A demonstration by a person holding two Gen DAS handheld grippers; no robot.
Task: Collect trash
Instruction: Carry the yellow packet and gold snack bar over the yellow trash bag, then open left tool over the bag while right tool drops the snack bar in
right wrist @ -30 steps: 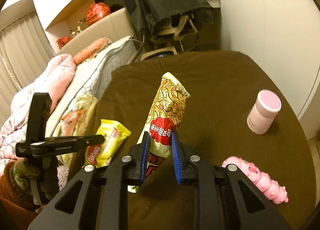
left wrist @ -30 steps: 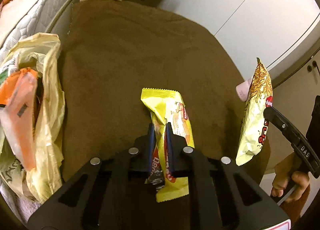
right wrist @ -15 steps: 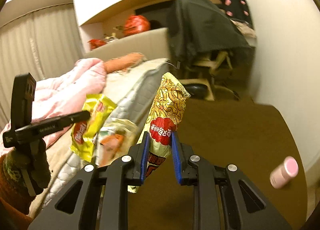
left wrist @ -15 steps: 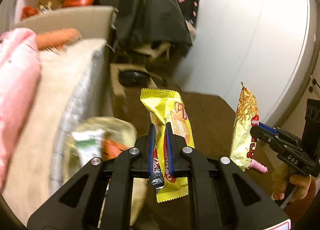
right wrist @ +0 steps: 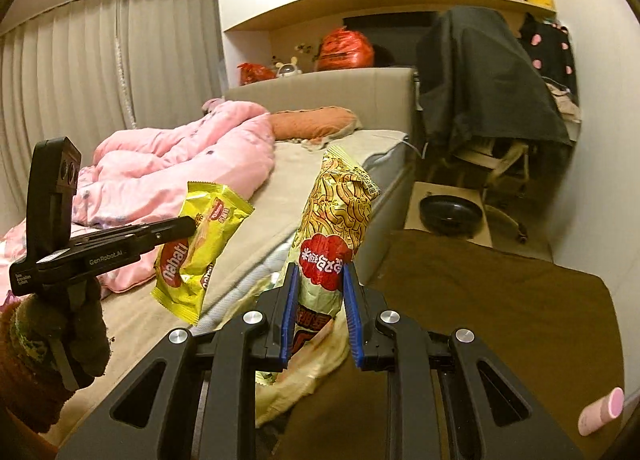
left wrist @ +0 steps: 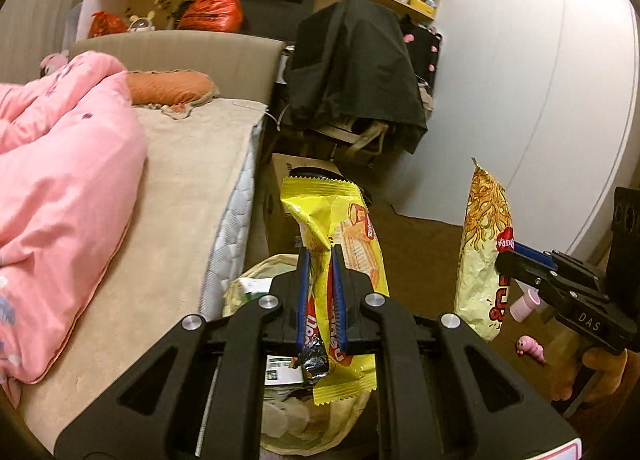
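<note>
Pinching yellow wrapper [left wrist: 334, 244], left hand-held gripper [left wrist: 320, 292]

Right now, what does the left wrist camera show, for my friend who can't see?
The left gripper pinches a yellow snack wrapper above an open trash bag. Beside it, the right gripper holds a noodle packet.

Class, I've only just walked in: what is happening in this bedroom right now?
A person is collecting trash with two hand-held grippers. The left hand-held gripper is shut on a yellow wafer wrapper. The right hand-held gripper is shut on a noodle snack bag. Both wrappers are held up in the air beside the bed, above an open plastic trash bag that already has litter inside. Neither wrapper has been dropped in yet.
</note>
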